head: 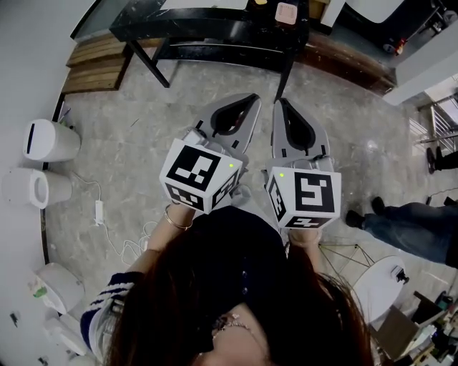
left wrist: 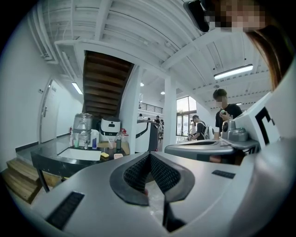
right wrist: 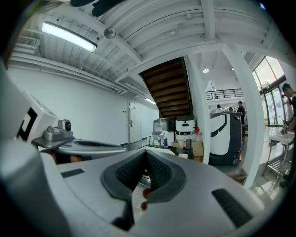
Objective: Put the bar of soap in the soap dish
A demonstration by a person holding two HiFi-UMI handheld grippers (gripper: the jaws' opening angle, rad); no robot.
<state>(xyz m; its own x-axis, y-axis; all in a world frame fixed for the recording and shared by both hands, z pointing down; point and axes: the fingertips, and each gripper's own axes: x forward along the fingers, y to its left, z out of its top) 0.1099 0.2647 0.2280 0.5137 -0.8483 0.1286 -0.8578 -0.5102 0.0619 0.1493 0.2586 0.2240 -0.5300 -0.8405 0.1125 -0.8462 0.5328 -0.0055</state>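
A black table (head: 207, 30) stands ahead across the floor. On its far side lies a small pink square thing (head: 286, 12), either the soap or its dish; I cannot tell which. The left gripper view shows it as a pink block (left wrist: 118, 156) beside a yellow piece (left wrist: 105, 155) and a white tray (left wrist: 85, 154). My left gripper (head: 254, 98) and right gripper (head: 278, 102) are held side by side over the floor, short of the table and pointing at it. Both are shut and empty, the pads meeting at the tips (left wrist: 149, 155) (right wrist: 146, 152).
Wooden steps (head: 96, 64) run along the left of the table. White bins (head: 50, 139) stand by the left wall, with a cable (head: 107, 221) on the floor. A person's legs (head: 408, 221) are at the right. A white machine (right wrist: 225, 134) stands beyond the table.
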